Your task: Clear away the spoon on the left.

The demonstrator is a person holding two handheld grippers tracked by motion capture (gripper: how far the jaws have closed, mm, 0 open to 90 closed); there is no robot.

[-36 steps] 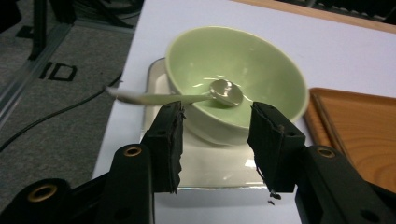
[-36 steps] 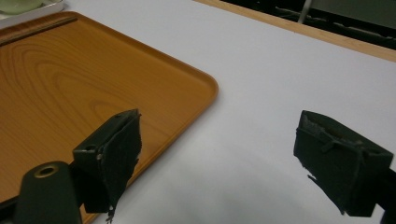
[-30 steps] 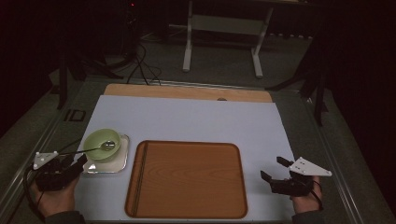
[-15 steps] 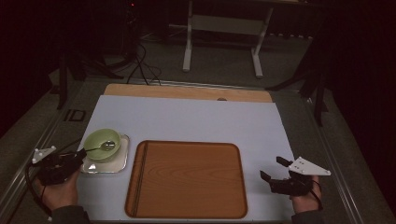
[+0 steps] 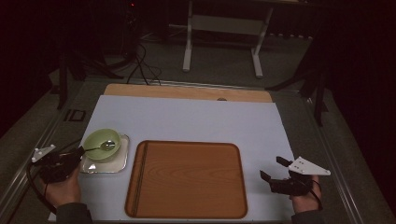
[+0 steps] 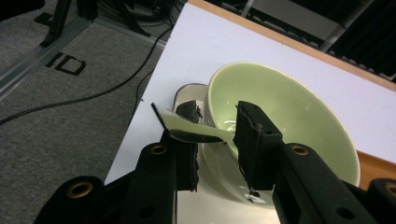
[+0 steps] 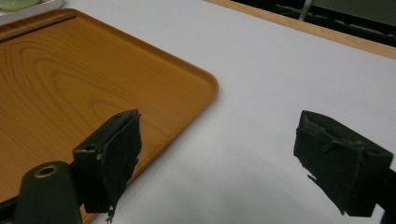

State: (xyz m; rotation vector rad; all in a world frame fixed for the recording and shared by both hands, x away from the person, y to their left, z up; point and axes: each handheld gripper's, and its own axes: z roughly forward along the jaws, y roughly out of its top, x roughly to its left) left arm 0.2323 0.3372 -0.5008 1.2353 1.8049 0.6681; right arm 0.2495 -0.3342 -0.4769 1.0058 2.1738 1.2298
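Jaws of the left gripper point(image 6: 212, 133) have just been closing — spoon handle point(image 6: 194, 132) between them (bowl point(image 6: 280, 121) unmoved) — right gripper point(image 7: 233, 158) gapes empty.

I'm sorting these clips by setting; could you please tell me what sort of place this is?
Probably a lab recording station: a white-topped table on a metal frame, cables across the carpet, dark surroundings.

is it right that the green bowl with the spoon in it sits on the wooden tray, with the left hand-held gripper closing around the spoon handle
Not quite. In the high view the green bowl sits on a small silvery plate left of the wooden tray, not on the tray. The rest holds: the left hand-held gripper has just been closing, with the spoon handle between its jaws.
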